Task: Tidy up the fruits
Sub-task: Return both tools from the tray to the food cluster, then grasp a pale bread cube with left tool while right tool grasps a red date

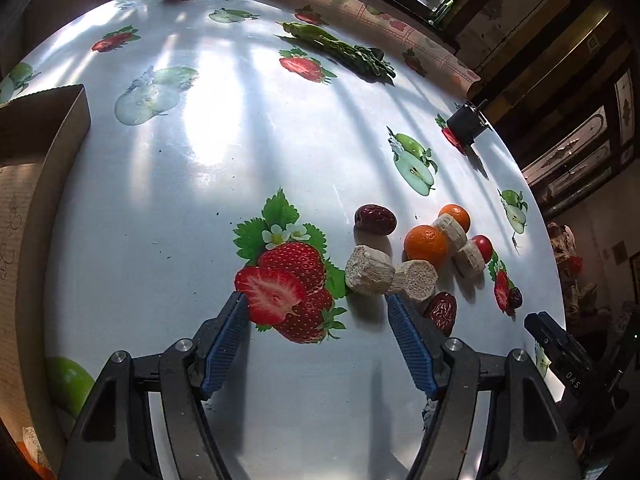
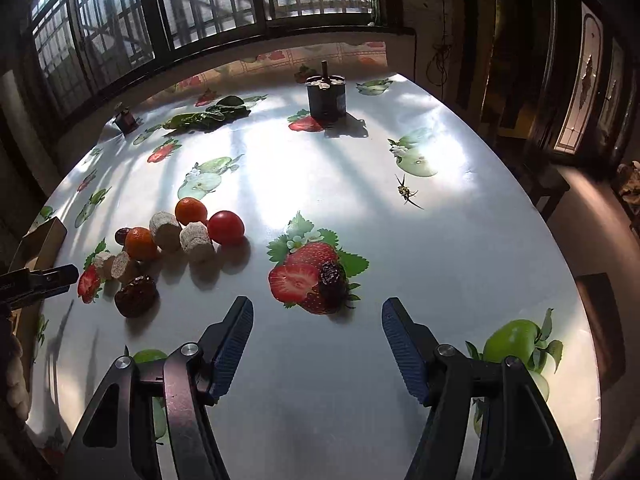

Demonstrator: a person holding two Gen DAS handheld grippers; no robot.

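Hovering low over the glossy fruit-printed tablecloth [image 1: 224, 128], the left gripper [image 1: 316, 304] has its blue ribbed pads spread wide with nothing between them. The right gripper [image 2: 318, 308] is likewise wide and empty.

Fruit location: the loose pile sits right of centre in the left wrist view. It holds two small orange mandarins [image 1: 426, 245], a shiny red cherry tomato [image 1: 483, 247], wrinkled dark red jujubes [image 1: 375, 220] and several pale beige fibrous cylinder pieces [image 1: 370, 270], possibly cut sugarcane; I cannot tell for certain. One cylinder lies just ahead of the left gripper's right-hand pad, and another jujube [image 1: 441, 311] lies just beside that pad.

In the right wrist view one lone dark jujube [image 2: 332, 276] rests on a printed strawberry at frame centre, just ahead of the open jaws and well apart from the pile at centre left.

A brown cardboard box [image 1: 44, 128] occupies the left edge of the left wrist view. An orange and a pale shape show at the lower left corner, perhaps items already sorted; uncertain.

Judgement: sorting is at an early stage, with most pieces still on the cloth. Step in hand looks like approach before a grasp.

Next move, left: shift rightward to centre a cylinder between the pads, then close gently. Next move, right: advance, straddle the lone jujube, close. Round pieces may roll if nudged.
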